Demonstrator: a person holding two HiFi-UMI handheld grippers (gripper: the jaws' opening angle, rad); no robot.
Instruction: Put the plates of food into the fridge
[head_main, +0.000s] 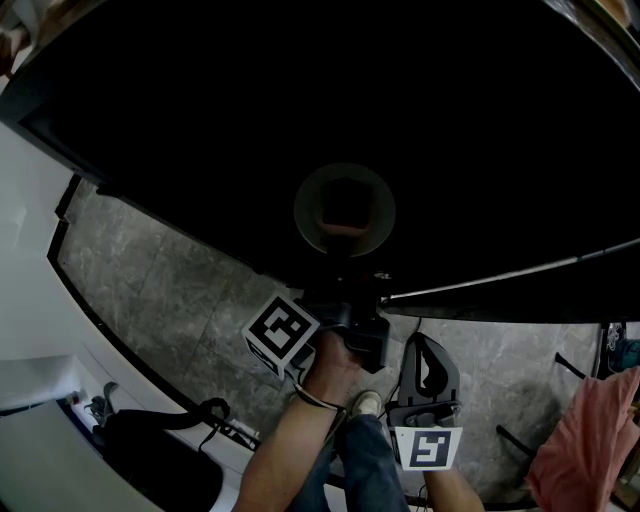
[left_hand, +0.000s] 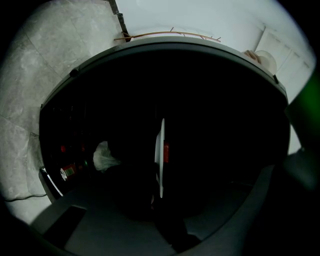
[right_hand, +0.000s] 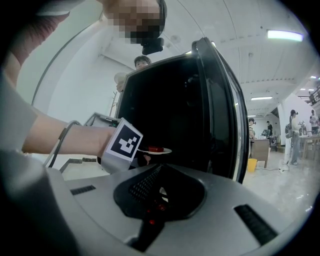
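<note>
A round plate (head_main: 345, 210) with a reddish-brown piece of food hangs inside the dark fridge (head_main: 300, 120). My left gripper (head_main: 348, 275), with its marker cube, is shut on the plate's near rim. In the left gripper view the plate (left_hand: 160, 155) shows edge-on as a thin white line, with the red food (left_hand: 166, 152) beside it. The right gripper view shows that plate (right_hand: 156, 150) level in front of the fridge opening. My right gripper (head_main: 428, 365) hangs lower right, outside the fridge, with nothing seen in it; its jaws are not readable.
The fridge door (right_hand: 220, 110) stands open at the right. Deep in the fridge lie a white bag (left_hand: 105, 156) and red cans (left_hand: 67, 172). A black bag (head_main: 160, 440) sits on the stone floor, a pink cloth (head_main: 585, 440) at the right. People stand in the hall (right_hand: 295, 130).
</note>
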